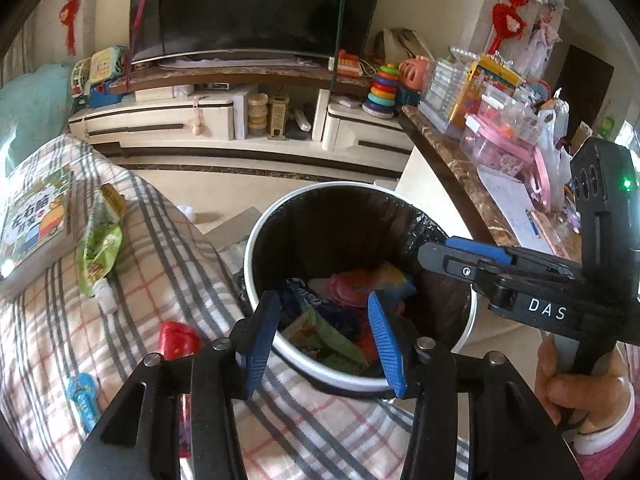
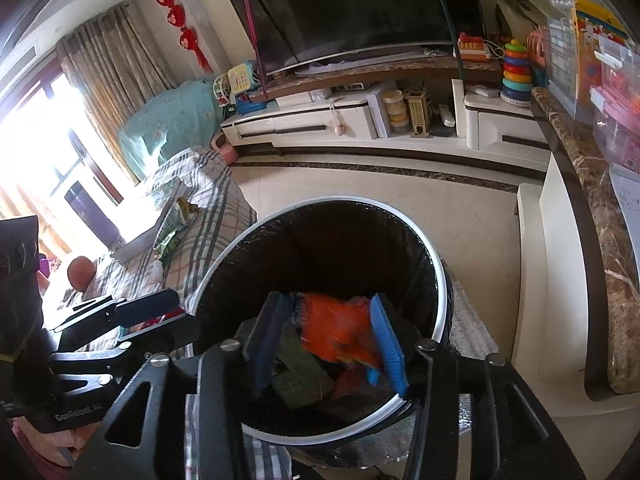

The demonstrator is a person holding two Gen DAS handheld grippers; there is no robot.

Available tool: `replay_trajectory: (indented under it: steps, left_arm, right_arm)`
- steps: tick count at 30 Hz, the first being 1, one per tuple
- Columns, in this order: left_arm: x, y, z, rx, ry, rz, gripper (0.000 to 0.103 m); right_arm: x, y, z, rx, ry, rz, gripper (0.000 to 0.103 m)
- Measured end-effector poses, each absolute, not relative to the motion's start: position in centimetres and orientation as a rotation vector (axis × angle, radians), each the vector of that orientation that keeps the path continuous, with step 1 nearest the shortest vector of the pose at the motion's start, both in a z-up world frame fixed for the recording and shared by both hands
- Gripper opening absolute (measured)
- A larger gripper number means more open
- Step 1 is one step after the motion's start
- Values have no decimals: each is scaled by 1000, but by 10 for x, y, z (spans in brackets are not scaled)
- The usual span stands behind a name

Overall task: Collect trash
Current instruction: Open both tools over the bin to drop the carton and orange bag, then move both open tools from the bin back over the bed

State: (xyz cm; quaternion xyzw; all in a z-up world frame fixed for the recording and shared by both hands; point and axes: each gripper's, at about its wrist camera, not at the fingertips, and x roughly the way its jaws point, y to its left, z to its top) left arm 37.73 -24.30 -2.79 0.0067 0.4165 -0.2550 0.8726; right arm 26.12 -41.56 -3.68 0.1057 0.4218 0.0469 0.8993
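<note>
A white trash bin (image 1: 470,320) with a black liner stands beside the plaid-covered sofa; it holds several wrappers (image 1: 344,292). My left gripper (image 1: 324,340) is open and empty over the bin's near rim. My right gripper (image 2: 330,336) is open above the bin (image 2: 440,280), and a blurred orange wrapper (image 2: 336,336) is between its fingers, falling into the bin. The right gripper also shows in the left wrist view (image 1: 460,256) over the bin's right rim. On the sofa lie a green pouch (image 1: 98,248), a red wrapper (image 1: 178,340) and a blue item (image 1: 84,400).
A book (image 1: 36,224) lies on the sofa at the left. A marble-topped counter (image 1: 452,160) with toys and boxes runs along the right. A TV stand (image 1: 240,120) and TV are at the back, across tiled floor.
</note>
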Motion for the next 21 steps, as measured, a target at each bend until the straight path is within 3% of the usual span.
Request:
replay_trajectory:
  steps: [2,4,10,21]
  left_arm:
    - [369,-236,-27,3,857,-524,49]
    - [359,-224,-25,-12,842,-506,55]
    - [326,-193,-30,-74,824,-462,58]
    - [264,-145,-32,-152,800,-336,78]
  right_arm:
    - [258,-415,-35,229,868,101,53]
    - [254,-414,-33,239,857,105,66]
    - [236,-404,-27,263,819,128,88]
    - [199,-380,-23,303,762,118,99]
